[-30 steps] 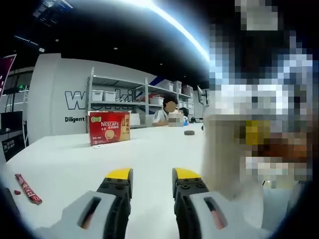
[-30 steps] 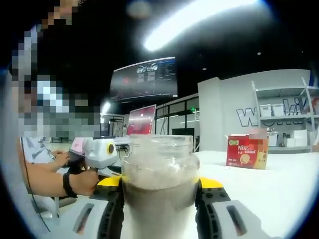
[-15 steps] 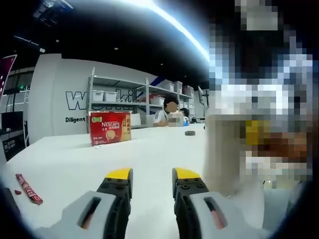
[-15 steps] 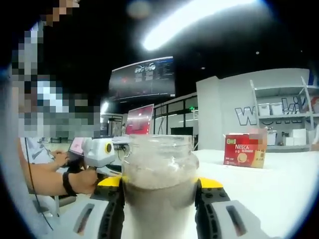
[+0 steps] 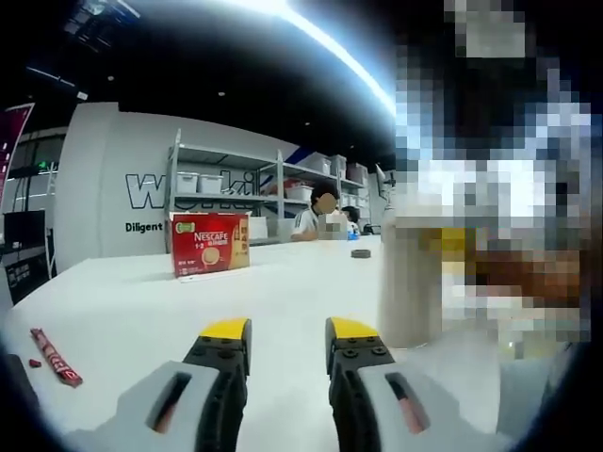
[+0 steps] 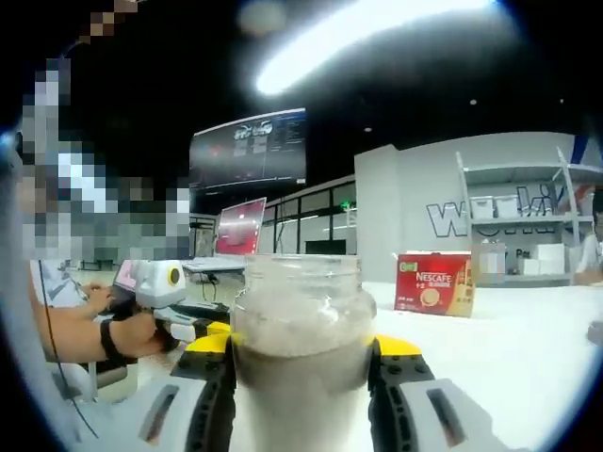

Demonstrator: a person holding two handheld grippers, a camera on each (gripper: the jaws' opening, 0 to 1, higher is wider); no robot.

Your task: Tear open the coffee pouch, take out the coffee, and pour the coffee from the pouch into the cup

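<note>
**A:** So what's going on with the right hand-held gripper (image 6: 301, 363)?

**B:** In the right gripper view it's clamped on a clear glass jar (image 6: 301, 348), one jaw on each side. The jar is upright with no lid, and it's got a pale grey-brown drink or powder inside, frosty and clumpy near the top. Can't tell which it is. That jar looks like the "cup" here.

**A:** And the left one?

**B:** The left hand-held gripper (image 5: 287, 339) is holding nothing. Its jaws sit apart with just white worktop (image 5: 141, 301) showing in the gap. In the left gripper view the jar (image 5: 410, 282) is off to the right, partly behind mosaic blur.

**A:** Where's the coffee pouch?

**B:** There's a red stick pouch (image 5: 54, 356) lying flat on the worktop far left in the left gripper view, well apart from the gripper, with a tiny red scrap (image 5: 33, 363) just beside it. A red Nescafe box (image 5: 210, 243) stands further back on the worktop. In the right gripper view a hand (image 6: 132, 331) on the left grips the other tool's handle.
</note>
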